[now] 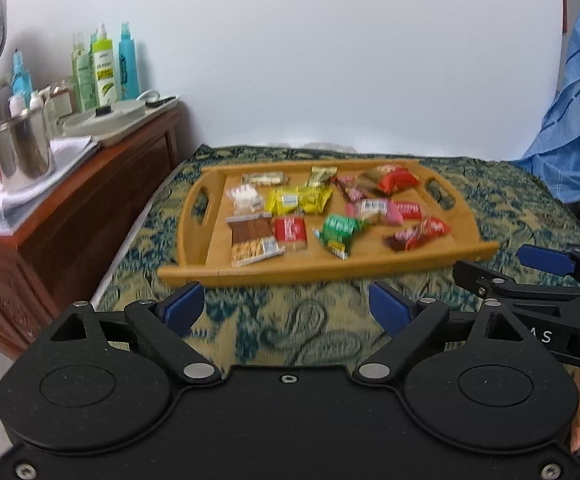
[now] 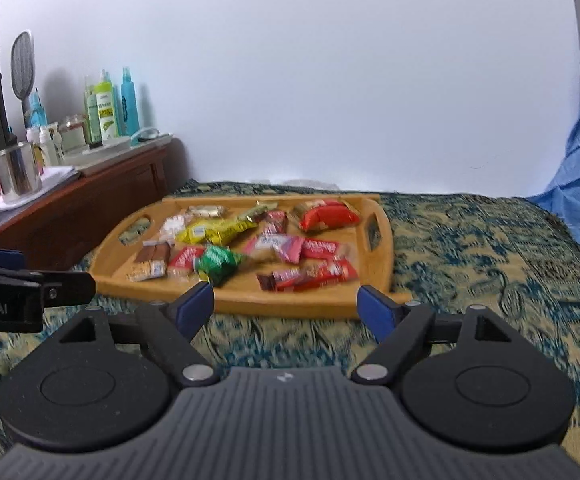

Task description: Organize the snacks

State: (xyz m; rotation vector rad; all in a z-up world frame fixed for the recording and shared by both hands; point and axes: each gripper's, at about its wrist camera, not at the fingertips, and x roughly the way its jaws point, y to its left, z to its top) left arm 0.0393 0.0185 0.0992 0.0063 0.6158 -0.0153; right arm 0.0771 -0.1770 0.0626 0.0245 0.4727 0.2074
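A wooden tray [image 1: 290,272] with handle cutouts lies on a patterned green and beige bedspread [image 1: 298,328]. It holds several wrapped snacks: a yellow pack [image 1: 298,199], a green pack [image 1: 340,230], a red pouch [image 1: 396,180], a brown and cracker bar [image 1: 251,240], pink and red bars. The tray also shows in the right wrist view [image 2: 290,300], with the green pack [image 2: 219,262] near its front. My left gripper [image 1: 285,306] is open and empty, short of the tray's front edge. My right gripper [image 2: 285,306] is open and empty, just before the tray.
A brown wooden cabinet [image 1: 89,208] stands left of the bed, carrying a steel mug [image 1: 21,152], spray bottles [image 1: 107,72], papers and a white tray. Blue checked cloth [image 1: 578,120] hangs at the right. A white wall is behind.
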